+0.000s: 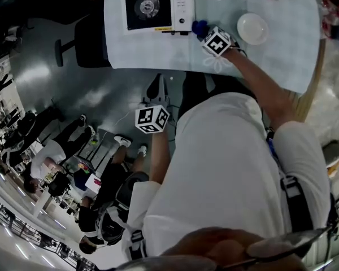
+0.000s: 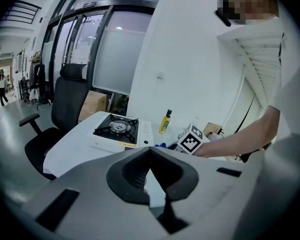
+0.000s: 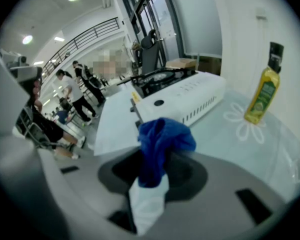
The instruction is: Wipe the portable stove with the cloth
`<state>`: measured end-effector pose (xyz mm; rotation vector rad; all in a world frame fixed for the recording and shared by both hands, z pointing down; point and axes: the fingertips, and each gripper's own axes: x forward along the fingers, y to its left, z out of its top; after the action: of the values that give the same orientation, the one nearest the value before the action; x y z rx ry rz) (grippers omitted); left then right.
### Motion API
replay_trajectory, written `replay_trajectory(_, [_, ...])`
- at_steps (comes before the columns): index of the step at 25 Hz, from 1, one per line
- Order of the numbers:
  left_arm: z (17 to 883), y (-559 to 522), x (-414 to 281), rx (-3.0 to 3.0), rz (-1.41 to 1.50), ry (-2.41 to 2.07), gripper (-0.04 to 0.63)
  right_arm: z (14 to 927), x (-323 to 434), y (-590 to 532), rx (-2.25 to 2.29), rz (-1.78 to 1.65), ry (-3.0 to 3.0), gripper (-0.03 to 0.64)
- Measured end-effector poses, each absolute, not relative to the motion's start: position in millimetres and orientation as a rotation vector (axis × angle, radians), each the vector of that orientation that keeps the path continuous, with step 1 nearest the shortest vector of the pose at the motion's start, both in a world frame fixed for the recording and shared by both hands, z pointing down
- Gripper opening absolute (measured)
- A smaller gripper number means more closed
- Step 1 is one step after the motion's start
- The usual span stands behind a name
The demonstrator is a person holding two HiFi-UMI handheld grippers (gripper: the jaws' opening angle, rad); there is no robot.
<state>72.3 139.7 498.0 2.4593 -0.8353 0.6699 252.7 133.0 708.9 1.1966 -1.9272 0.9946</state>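
The white portable stove (image 1: 150, 7) with its black burner stands at the table's left end; it also shows in the left gripper view (image 2: 118, 129) and the right gripper view (image 3: 182, 98). My right gripper (image 1: 203, 33) (image 3: 157, 141) is shut on a bunched blue cloth (image 3: 160, 144) (image 1: 199, 27), held just off the stove's front right corner above the tablecloth. My left gripper (image 1: 156, 92) (image 2: 150, 153) hangs off the table over the floor, aimed at the stove, its jaws together with nothing between them.
A white plate (image 1: 252, 28) sits to the right of the right gripper. A yellow oil bottle (image 3: 262, 96) (image 2: 164, 122) stands behind the stove. A black office chair (image 1: 90, 41) is at the table's left end. People sit far off on the floor side.
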Motion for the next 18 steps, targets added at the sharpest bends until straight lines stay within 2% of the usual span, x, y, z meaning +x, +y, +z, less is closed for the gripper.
replay_trajectory(7, [490.1,141.9,67.2,2.45,0.645,-0.887,0.031,713.7,263.3,149.5,1.341,1.247,-1.853,0.132])
replay_trajectory(18, [492.3,111.1,47.9,2.452,0.629,-0.839,0.032,697.8,213.1,155.1,1.342,1.293,-1.853,0.132])
